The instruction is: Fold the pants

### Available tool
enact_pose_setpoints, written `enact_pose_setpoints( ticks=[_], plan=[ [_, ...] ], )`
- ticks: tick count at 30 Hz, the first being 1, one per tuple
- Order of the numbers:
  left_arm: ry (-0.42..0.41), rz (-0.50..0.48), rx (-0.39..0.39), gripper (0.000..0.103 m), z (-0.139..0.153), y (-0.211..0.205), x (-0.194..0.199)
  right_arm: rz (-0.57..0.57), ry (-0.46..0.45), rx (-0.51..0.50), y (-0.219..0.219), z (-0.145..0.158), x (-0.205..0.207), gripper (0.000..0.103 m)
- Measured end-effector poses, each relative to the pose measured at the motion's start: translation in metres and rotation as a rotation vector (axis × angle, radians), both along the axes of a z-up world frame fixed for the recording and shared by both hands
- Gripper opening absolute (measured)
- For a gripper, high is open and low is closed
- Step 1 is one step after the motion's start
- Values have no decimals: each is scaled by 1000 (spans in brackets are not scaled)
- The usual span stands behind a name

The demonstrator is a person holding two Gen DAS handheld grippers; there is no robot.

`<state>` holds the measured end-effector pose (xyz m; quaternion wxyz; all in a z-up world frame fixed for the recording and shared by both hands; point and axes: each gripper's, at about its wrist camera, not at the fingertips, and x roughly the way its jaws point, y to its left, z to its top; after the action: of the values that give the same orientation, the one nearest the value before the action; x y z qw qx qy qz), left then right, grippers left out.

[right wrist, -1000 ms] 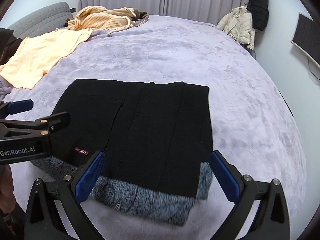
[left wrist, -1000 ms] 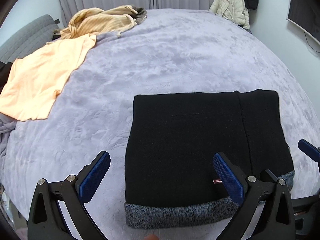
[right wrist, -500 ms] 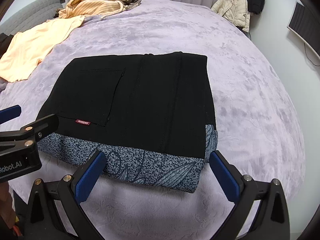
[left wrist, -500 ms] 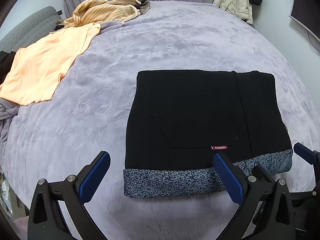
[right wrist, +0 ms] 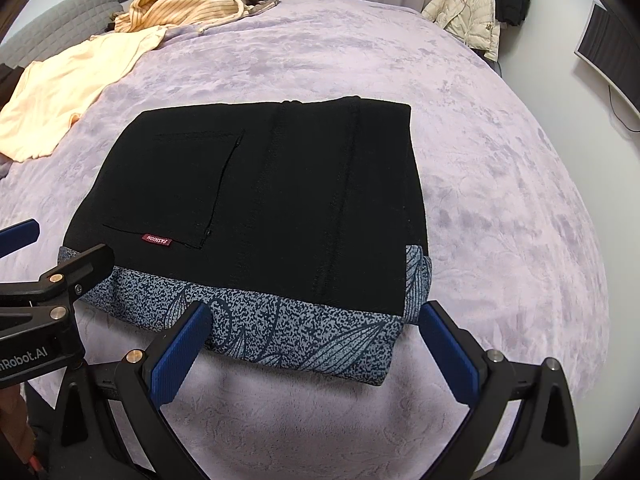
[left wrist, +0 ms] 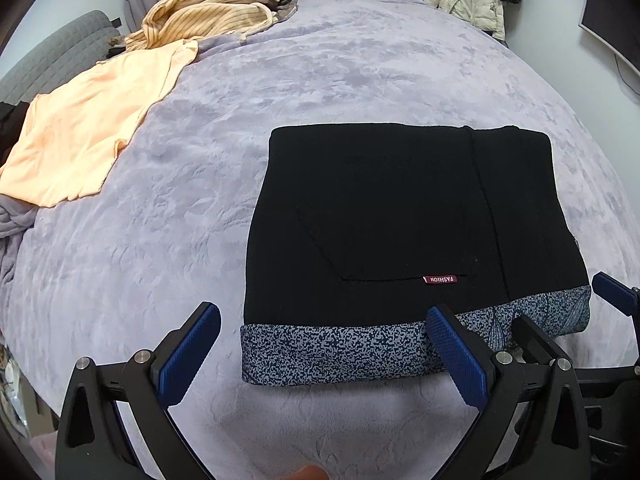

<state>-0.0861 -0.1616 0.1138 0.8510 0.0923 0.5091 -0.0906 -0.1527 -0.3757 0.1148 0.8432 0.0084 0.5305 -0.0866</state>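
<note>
The left gripper (left wrist: 322, 344) holds its blue-padded fingers (left wrist: 188, 354) spread wide with nothing between them, poised over the near edge of the folded pants (left wrist: 404, 216); the right gripper (right wrist: 314, 346) is likewise spread and empty, its pads (right wrist: 450, 354) flanking the near right corner of the same bundle without visibly touching it; the left tool's black arm also shows at the left edge of the right wrist view. The pants lie flat on the lavender bedspread (left wrist: 360, 64) as a compact black rectangle; a speckled blue-grey band (right wrist: 280, 332) with a leaf pattern runs along the near edge, and a small red label (left wrist: 439, 279) sits by the pocket seam just above that band. Well apart, toward the far left of the bed, a peach shirt (left wrist: 92, 128) is spread out; beyond it lies a crumpled yellow striped garment (left wrist: 208, 16); a cream jacket (right wrist: 466, 12) hangs near the far right wall.
</note>
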Motion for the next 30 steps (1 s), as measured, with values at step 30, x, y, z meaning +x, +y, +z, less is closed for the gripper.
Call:
enact_pose_setpoints(
  ticks=[30],
  plan=[
    [25,29,-27,103,-5,12,2,25,35,-64,5,1,7,103]
  ],
)
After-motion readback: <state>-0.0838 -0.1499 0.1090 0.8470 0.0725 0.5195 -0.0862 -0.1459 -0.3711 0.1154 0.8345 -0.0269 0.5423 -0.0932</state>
